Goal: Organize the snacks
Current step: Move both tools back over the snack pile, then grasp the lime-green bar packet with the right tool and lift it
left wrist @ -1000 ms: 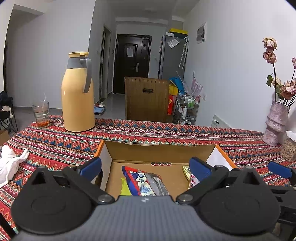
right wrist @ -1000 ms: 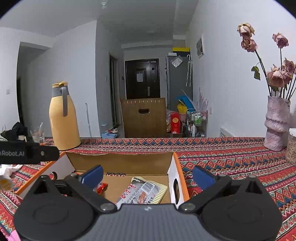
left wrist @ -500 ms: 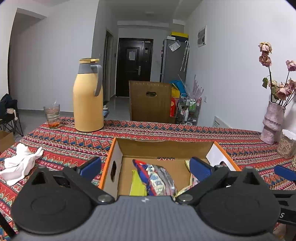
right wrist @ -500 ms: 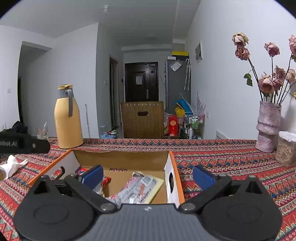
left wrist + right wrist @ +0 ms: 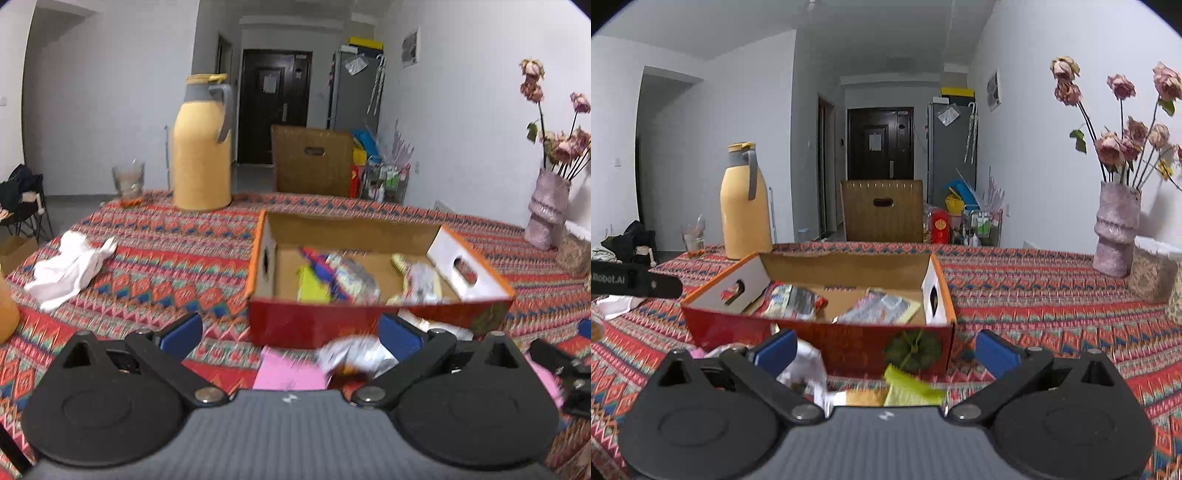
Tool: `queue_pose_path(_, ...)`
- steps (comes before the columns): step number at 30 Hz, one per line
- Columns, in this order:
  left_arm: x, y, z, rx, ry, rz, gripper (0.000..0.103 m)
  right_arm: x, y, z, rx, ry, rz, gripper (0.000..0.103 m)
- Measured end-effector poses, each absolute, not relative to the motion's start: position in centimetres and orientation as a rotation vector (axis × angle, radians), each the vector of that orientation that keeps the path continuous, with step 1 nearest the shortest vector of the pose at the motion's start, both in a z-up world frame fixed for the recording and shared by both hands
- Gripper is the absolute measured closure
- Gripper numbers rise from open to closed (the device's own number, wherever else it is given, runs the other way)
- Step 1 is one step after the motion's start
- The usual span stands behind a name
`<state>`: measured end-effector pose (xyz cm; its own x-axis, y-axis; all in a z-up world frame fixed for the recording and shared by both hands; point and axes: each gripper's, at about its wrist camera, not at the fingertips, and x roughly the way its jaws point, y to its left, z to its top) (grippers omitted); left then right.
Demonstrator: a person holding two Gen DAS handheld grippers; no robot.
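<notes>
An open cardboard box (image 5: 376,325) with a red front and orange rims sits on the patterned tablecloth, holding several snack packets (image 5: 343,277). It also shows in the right wrist view (image 5: 849,343). My left gripper (image 5: 291,334) is open and empty, held short of the box's front wall; a pink packet (image 5: 288,373) and a silvery packet (image 5: 351,352) lie on the cloth between its fingers. My right gripper (image 5: 886,347) is open and empty, in front of the box; a yellow-green packet (image 5: 908,387) and a white packet (image 5: 809,363) lie before it.
A yellow thermos jug (image 5: 202,147) and a glass (image 5: 128,181) stand at the far left. A white cloth (image 5: 70,267) lies at the left. A pink vase of dried roses (image 5: 1115,229) and a clear jar (image 5: 1152,271) stand at the right.
Both grippers have pulled back from over the box toward the near side. The box's red front wall and loose packets in front of it have come into view.
</notes>
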<state>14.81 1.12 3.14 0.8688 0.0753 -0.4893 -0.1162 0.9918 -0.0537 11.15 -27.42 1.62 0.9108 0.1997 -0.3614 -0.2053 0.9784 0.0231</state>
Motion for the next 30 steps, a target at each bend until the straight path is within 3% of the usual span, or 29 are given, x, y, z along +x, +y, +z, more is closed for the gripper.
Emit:
queue_pose_path(12, 9.5, 2.9, -1.3, -0.119, 0.577, 0.099, 0.000, 6.5, -28.5, -1.8, 0.016, 0.478, 0.185, 0.000)
queue_pose_path(30, 8.1, 2.2, -2.1, -0.101, 0.584, 0.057, 0.000, 5.9, -28.2, -2.6, 0.042, 0.499, 0.155, 0.001)
